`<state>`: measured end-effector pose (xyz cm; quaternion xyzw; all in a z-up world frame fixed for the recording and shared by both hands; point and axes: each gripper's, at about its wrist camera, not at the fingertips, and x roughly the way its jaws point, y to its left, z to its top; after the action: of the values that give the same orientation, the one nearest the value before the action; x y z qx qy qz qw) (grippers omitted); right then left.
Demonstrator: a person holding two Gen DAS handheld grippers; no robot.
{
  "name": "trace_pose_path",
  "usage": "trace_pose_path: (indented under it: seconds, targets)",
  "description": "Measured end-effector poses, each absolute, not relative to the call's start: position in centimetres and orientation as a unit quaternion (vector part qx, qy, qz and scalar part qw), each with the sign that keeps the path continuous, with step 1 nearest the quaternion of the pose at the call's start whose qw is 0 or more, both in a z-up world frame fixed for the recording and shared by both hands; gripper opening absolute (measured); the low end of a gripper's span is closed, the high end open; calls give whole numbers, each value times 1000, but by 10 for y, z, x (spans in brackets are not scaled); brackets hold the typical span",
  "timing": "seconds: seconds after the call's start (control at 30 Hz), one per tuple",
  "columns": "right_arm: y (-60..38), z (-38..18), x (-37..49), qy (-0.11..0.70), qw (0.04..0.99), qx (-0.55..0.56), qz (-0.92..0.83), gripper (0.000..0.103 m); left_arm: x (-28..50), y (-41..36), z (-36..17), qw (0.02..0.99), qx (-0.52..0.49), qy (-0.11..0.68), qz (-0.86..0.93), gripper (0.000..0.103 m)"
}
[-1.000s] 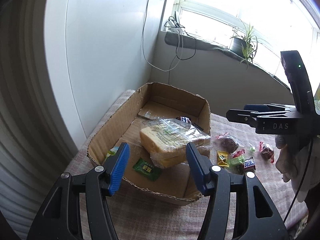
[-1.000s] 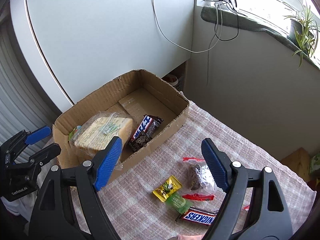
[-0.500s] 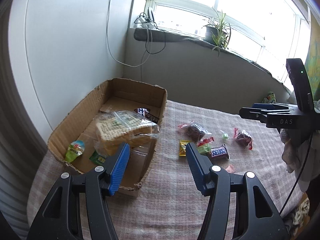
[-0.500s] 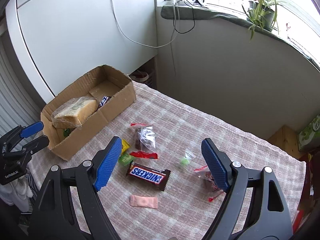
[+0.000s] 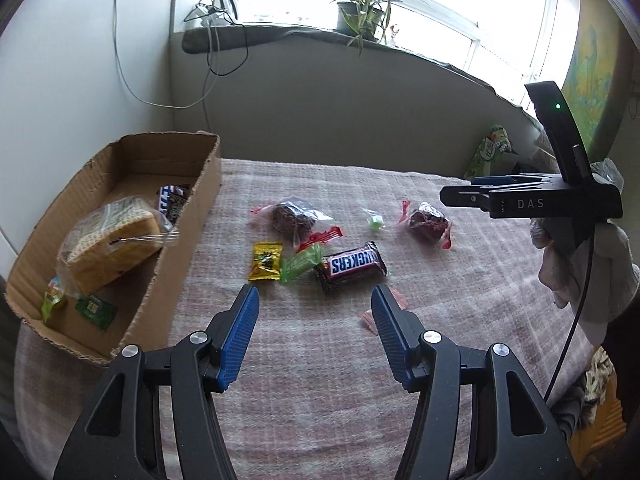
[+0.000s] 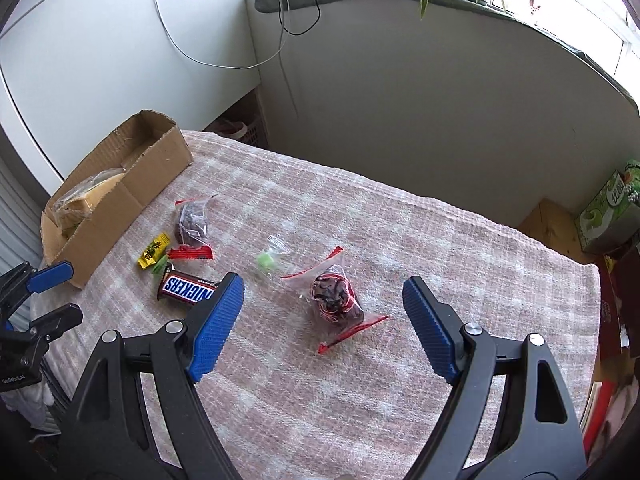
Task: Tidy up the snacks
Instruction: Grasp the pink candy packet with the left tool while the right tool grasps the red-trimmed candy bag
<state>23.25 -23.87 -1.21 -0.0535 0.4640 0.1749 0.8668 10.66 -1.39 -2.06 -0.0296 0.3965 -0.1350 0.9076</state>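
While both tilt downward, right gripper [image 6: 322,316] apparently hovers over bagged snack [image 6: 336,294].

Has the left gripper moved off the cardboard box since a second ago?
Yes. The left gripper has swung away from the cardboard box, which now sits at its left, and hovers open near the Snickers bar.

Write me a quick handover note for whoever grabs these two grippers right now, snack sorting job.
Left gripper: open, empty, above the Snickers bar.
Right gripper: open, empty, over the red-sealed bag.
Done: bagged bread, a dark chocolate bar and two small green packets already lie in the cardboard box.
Left on the cloth: Snickers bar, yellow packet, green wrapper, second dark bag, small green candy, red-sealed bag, pink wrapper.
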Motion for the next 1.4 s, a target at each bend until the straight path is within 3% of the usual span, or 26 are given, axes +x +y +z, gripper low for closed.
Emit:
trace_pose_path:
  seconds: [0.13, 0.43, 0.87, 1.07, 1.27, 1.4]
  targets:
    - [-244, -23, 235, 472, 861, -52, 184, 84, 114, -34, -30, 895, -12, 414, -163, 56]
    - [-247, -41, 240, 484, 847, -77, 203, 84, 137, -74, -58, 860, 61, 460, -211, 40]
    - [-241, -55, 251, 493, 836, -94, 222, 84, 155, -97, -76, 831, 122, 489, -235, 40]
    - [-238, -61, 254, 497, 833, -97, 224, 84, 155, -108, -79, 827, 128, 491, -242, 26]
    - [-233, -66, 254, 501, 829, -102, 227, 84, 145, -118, -79, 828, 145, 485, -241, 21]
    - [-230, -70, 255, 508, 824, -108, 228, 72, 144, -117, -77, 829, 149, 484, -237, 22]
